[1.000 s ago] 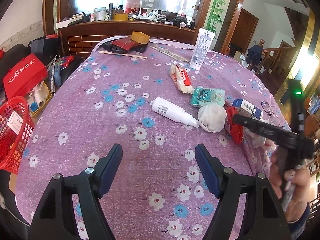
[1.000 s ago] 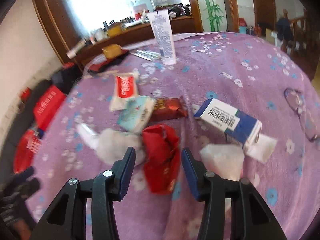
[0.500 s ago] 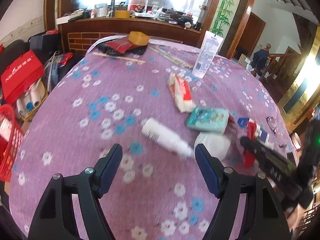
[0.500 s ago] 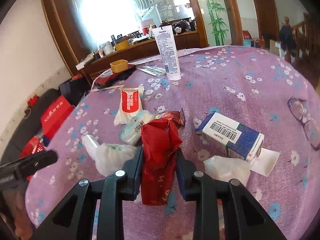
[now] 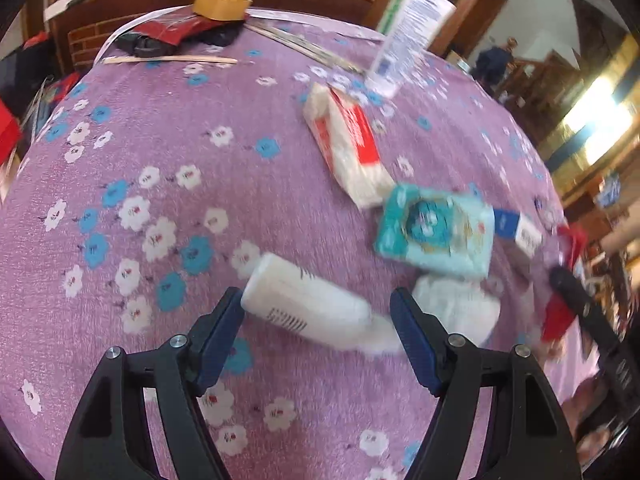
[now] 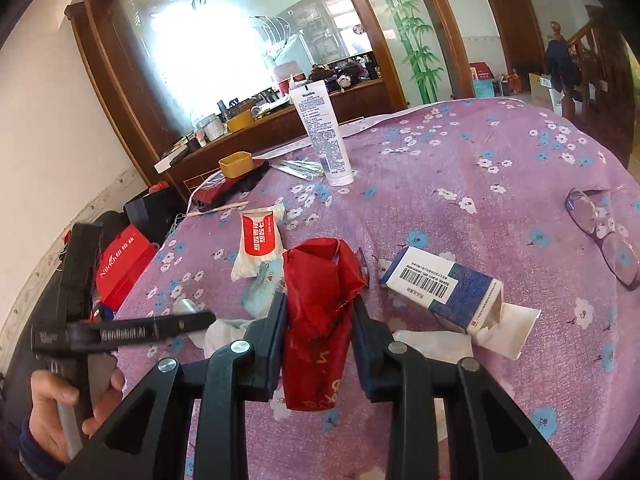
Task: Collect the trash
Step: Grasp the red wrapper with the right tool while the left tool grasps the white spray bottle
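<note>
Now our right gripper [image 6: 318,320] has just clamped the red wrapper [image 6: 320,280] at centre frame, ready for binning, while our left gripper [image 5: 316,328], spread wide, has dropped over the white bottle [image 5: 308,300].

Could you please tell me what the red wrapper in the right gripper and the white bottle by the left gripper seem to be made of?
Red wrapper: apparently thin plastic film or foil, crinkled with a slight sheen, pinched between the right gripper pads. White bottle: probably opaque plastic, smooth and matte, though blurred, lying between the open left gripper pads.
</note>
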Motion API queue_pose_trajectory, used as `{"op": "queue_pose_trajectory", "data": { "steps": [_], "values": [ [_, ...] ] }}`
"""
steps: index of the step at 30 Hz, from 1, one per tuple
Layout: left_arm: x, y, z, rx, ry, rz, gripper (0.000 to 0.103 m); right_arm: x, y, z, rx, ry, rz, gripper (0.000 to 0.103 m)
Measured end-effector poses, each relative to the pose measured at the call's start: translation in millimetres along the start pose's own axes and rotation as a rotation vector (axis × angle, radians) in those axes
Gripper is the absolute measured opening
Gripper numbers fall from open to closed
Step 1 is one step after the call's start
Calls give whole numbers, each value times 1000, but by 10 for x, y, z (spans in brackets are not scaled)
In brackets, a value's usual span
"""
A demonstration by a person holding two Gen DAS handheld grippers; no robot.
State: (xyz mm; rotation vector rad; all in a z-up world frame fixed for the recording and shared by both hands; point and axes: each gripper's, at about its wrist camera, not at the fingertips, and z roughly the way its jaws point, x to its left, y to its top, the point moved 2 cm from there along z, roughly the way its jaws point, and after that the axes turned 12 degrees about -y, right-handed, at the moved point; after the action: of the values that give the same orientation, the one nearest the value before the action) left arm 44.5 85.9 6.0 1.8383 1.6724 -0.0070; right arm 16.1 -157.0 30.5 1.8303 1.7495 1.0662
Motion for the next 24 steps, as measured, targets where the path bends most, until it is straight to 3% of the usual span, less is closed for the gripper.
{"op": "queue_pose_trajectory", "data": {
  "steps": [9,14,18,19,22,24],
  "values": [
    [-456,-762,-270,76,-62,263,76,-4,-10,-17,-6,4,-3,33],
    [-555,-761,-344,16,35,339,76,12,-14,-12,-2,10,-9,33],
    [-602,-707,-215,30,4,326,75,-7,-16,-10,-3,-1,-11,33],
    [-636,-715,-189,30,9,336,72,-14,-15,-2,1,-3,-10,33],
    [-639,-724,-67,39,57,309,38,-5,-19,14,8,-1,-14,33],
    [-613,-721,-58,20,81,277,29,18,-22,10,5,0,-24,33]
  ]
}}
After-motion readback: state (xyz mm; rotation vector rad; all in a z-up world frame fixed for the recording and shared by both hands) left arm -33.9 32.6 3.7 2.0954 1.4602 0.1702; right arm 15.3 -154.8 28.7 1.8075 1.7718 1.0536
